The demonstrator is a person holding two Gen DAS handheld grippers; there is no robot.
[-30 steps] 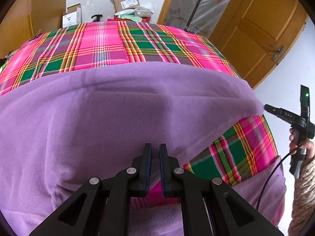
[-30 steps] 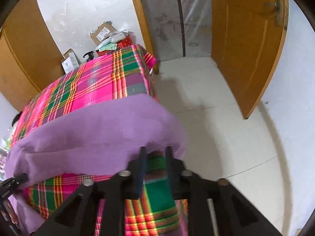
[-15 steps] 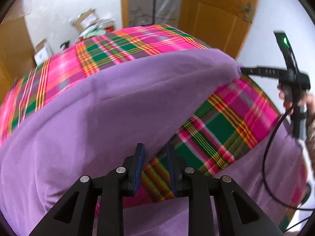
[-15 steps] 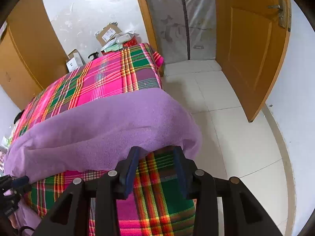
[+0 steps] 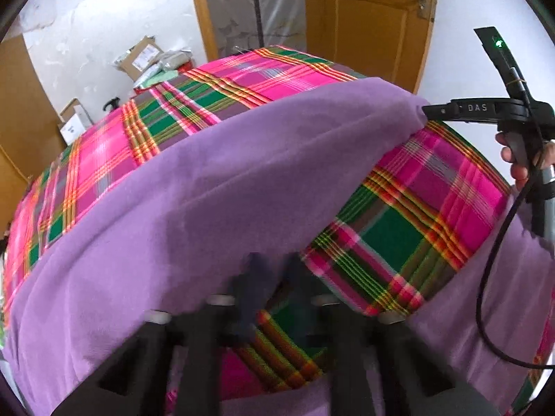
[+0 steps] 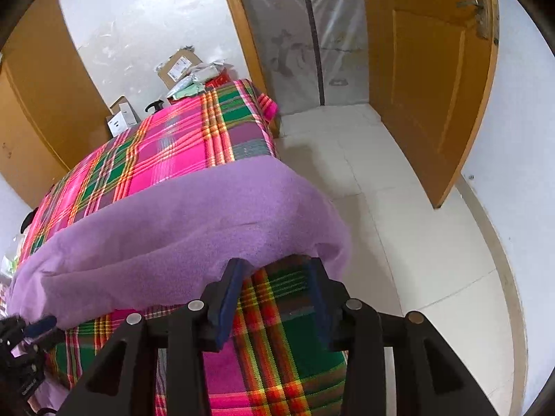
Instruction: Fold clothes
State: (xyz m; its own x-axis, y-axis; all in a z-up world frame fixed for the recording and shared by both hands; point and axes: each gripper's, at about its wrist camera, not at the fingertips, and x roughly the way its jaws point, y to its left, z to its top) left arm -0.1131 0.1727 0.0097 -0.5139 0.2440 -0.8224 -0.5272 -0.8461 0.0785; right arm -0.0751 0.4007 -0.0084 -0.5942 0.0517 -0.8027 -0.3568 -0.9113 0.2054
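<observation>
Purple fleece cloth (image 5: 222,187) lies folded over itself across the plaid bed (image 5: 426,204), its folded edge running between my two hands. My right gripper (image 6: 274,270) is opening at the cloth's corner, nothing pinched. My left gripper (image 5: 270,270) is blurred and closing on nothing I can make out. I should let go cleanly, then smooth the fold flat.

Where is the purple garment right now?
The purple garment lies folded across the plaid bedspread, spanning both wrist views. Its corner nearest the floor sits by the right tool, on the door side.
</observation>
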